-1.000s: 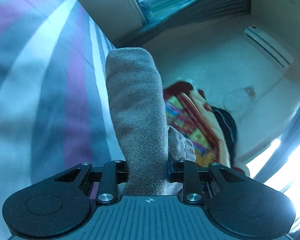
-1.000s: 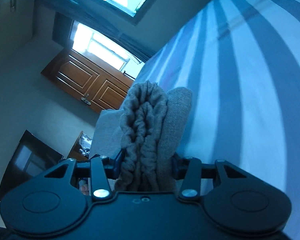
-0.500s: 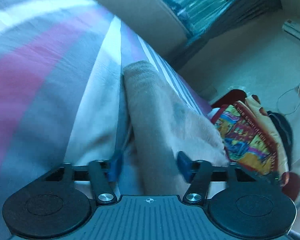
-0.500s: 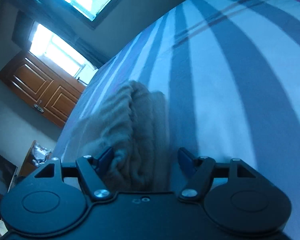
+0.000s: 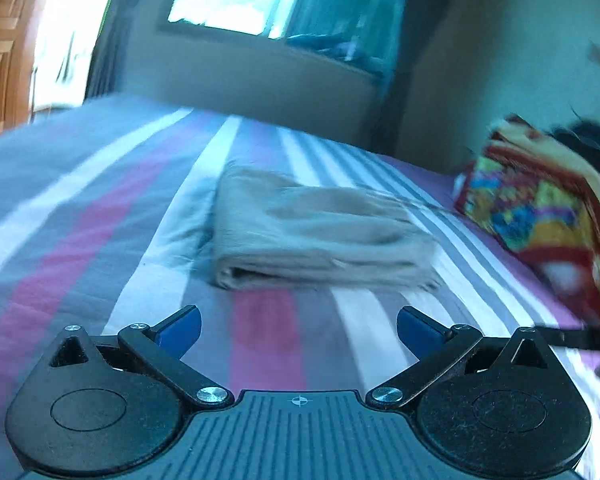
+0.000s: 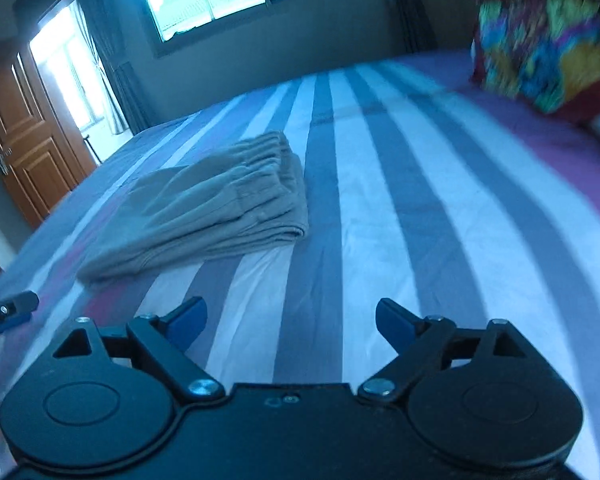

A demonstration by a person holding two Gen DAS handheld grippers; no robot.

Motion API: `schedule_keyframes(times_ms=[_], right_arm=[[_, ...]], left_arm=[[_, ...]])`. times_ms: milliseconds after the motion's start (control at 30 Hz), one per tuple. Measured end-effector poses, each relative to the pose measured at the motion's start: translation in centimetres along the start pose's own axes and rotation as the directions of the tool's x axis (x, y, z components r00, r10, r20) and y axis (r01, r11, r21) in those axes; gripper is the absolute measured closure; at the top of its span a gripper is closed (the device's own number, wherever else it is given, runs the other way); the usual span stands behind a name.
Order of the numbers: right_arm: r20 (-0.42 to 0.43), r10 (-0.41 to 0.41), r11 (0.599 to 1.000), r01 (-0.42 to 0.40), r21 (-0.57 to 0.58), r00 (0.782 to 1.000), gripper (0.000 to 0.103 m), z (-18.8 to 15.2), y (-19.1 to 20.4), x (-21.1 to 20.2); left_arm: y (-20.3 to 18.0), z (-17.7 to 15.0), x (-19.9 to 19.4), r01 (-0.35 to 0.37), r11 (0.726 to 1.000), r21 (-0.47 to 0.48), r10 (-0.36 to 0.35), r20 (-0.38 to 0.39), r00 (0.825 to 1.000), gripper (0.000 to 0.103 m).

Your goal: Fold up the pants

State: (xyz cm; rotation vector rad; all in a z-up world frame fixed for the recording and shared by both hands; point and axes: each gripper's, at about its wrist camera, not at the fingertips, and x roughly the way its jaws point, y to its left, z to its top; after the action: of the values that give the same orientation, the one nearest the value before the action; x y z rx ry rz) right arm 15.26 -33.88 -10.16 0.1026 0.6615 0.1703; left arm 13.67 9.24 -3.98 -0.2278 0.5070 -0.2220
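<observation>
With pants (image 5: pixel 316 232) folded on bed (image 6: pixel 400 208), L gripper (image 5: pixel 298 326) & R gripper (image 6: pixel 291 318) fingers just spread, empty.

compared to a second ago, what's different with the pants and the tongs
Both tongs let go of the beige pants: a second ago each was clamped on a bunched end; now the left tongs and right tongs have just been opening, with nothing between the jaws, and have pulled back. The pants lie folded flat on the striped bedsheet. The colorful blanket stays on the bed.
</observation>
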Motion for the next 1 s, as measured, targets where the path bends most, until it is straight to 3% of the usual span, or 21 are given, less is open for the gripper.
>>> schedule_keyframes(times_ms=[200,400,600,1000], right_arm=[[0.055,-0.012,0.997,0.016,-0.073,0.998,0.012,-2.7,3.5,-6.1],[0.157,-0.041,0.989,0.062,-0.133,0.987,0.011,-5.7,6.8,-10.6],[0.171,-0.041,0.986,0.067,-0.150,0.984,0.011,-6.9,7.9,-12.1],[0.201,-0.056,0.984,0.088,-0.154,0.978,0.011,-7.1,8.8,-13.1]], left_arm=[[-2.7,-1.5,-7.7,0.017,1.000,0.009,-0.017,0.011,1.000,0.000],[-3.8,-3.5,-11.9,0.014,1.000,0.020,-0.014,0.023,1.000,0.000],[-4.4,-4.5,-14.0,0.028,0.999,0.021,-0.029,0.058,0.998,0.000],[-4.3,-4.5,-14.7,0.036,0.999,0.016,-0.037,0.072,0.997,0.000]])
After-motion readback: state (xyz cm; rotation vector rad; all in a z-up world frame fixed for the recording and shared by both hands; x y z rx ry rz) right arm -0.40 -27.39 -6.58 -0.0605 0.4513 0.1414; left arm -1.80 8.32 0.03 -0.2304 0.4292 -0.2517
